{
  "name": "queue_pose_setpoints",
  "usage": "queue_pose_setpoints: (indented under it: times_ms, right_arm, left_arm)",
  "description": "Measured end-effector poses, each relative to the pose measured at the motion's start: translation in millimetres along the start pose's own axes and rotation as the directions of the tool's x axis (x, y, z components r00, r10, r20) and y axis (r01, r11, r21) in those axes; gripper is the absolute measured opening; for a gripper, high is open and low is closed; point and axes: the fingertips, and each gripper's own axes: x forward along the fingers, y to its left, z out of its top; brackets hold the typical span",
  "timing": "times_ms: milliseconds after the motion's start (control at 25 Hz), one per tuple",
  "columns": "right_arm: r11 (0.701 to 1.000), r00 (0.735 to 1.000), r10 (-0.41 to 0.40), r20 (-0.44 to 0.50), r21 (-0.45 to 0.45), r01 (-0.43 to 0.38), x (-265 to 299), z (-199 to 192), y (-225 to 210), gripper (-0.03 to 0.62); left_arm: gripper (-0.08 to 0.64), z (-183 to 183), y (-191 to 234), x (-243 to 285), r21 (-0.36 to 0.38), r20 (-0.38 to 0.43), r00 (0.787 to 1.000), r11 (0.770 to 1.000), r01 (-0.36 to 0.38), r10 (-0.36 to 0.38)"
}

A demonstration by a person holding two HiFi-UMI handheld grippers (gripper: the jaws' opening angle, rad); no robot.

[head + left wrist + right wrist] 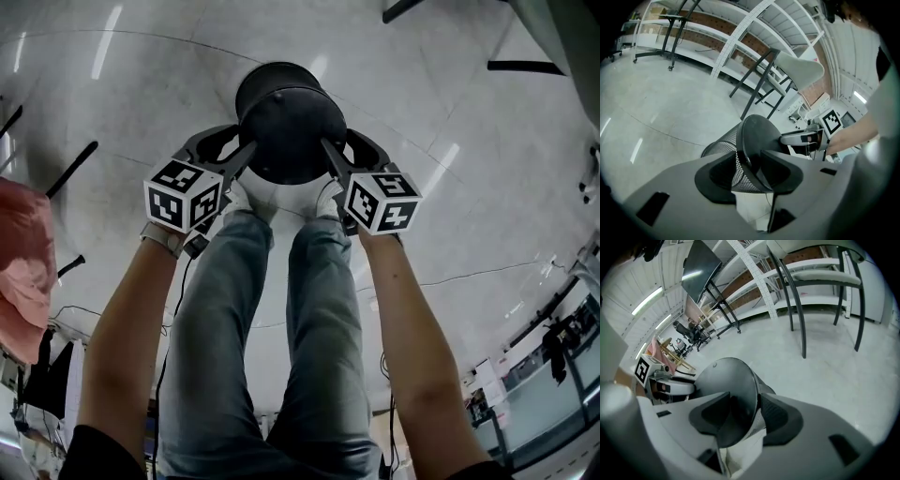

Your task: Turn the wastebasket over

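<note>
A black mesh wastebasket [289, 117] hangs tilted above the floor in the head view, its solid round bottom turned up toward me. My left gripper [246, 155] grips its left side and my right gripper [330, 150] its right side. In the left gripper view the left gripper [750, 176] pinches the base edge of the wastebasket [723, 144], one jaw on the mesh wall and one on the bottom disc; the right gripper [806, 138] shows beyond. The right gripper [745, 416] clamps the opposite base edge of the wastebasket [724, 380] the same way, with the left gripper [670, 385] beyond.
The person's jeans-clad legs [281, 328] and white shoes [248, 199] stand just behind the basket on a pale glossy floor. A white chair [797, 70] with dark legs and metal shelving [740, 28] lie ahead. Pink cloth [23, 262] hangs at the left.
</note>
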Motion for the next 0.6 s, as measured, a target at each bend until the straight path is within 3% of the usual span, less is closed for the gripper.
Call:
queue_pose_setpoints:
  times_ms: [160, 360, 600]
  right_arm:
    - [0.999, 0.999, 0.006, 0.041, -0.039, -0.004, 3.4, 28.5, -4.8, 0.212]
    - [0.988, 0.985, 0.023, 0.172, -0.157, 0.004, 10.5, 75.2, -10.3, 0.21]
    - [0.959, 0.961, 0.056, 0.27, -0.281, 0.023, 30.5, 92.9, -16.1, 0.21]
  left_arm:
    - [0.155, 28.8, 3.3, 1.8, 0.034, 0.06, 0.998, 0.999, -0.032, 0.03]
    - [0.149, 66.4, 13.3, 6.1, 0.1, 0.172, 0.983, 0.992, -0.076, 0.058]
    - [0.137, 78.0, 30.2, 15.2, 0.188, 0.245, 0.965, 0.972, -0.143, 0.094]
